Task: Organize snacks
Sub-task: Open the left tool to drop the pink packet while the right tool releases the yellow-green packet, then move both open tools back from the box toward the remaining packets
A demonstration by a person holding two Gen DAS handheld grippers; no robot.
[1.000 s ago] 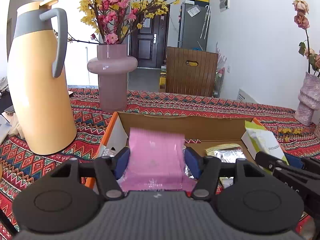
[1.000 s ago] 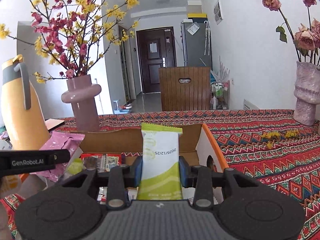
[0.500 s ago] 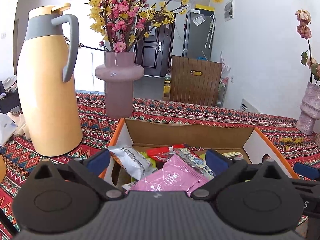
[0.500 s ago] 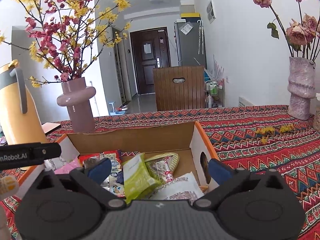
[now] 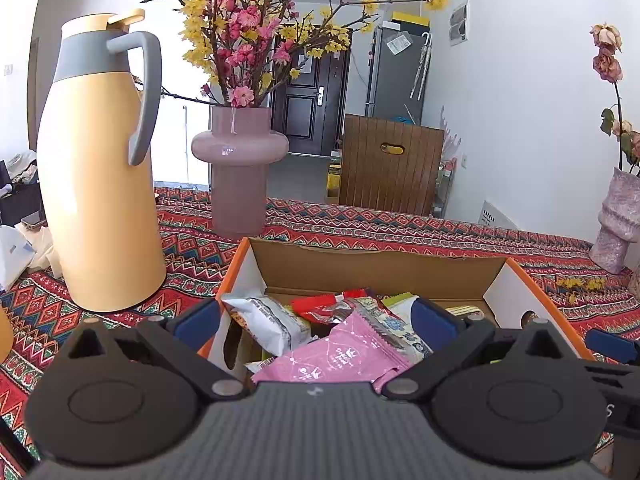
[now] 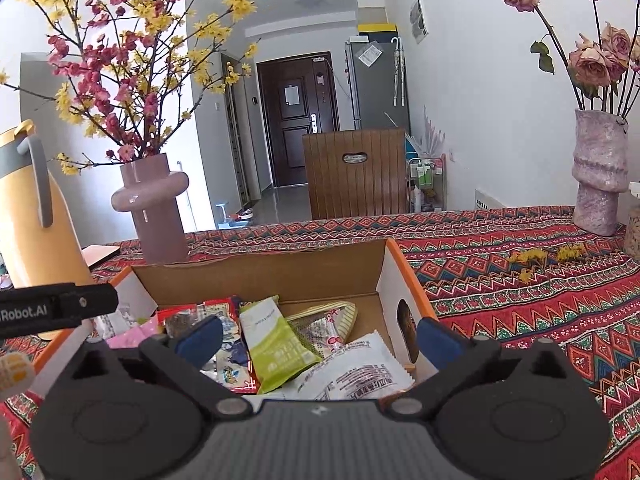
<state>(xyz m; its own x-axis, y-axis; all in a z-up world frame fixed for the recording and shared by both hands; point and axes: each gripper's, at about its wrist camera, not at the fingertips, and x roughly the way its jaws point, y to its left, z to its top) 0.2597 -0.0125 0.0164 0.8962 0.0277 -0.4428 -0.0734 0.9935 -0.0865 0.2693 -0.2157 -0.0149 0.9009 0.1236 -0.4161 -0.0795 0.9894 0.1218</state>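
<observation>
An open cardboard box with orange edges holds several snack packets; it also shows in the right wrist view. My left gripper is open and empty above the box's near left side, over a pink packet lying on the pile. My right gripper is open and empty above the box's near right side, over a green-and-white packet and a white packet lying in the box.
A tall yellow thermos jug stands left of the box. A mauve vase with flower branches stands behind it. A pink textured vase with dried roses stands far right. A patterned red cloth covers the table.
Both grippers opened and let go: the pink packet dropped from the left one and the green-and-white packet from the right one into the box. Both grippers have pulled back slightly.
</observation>
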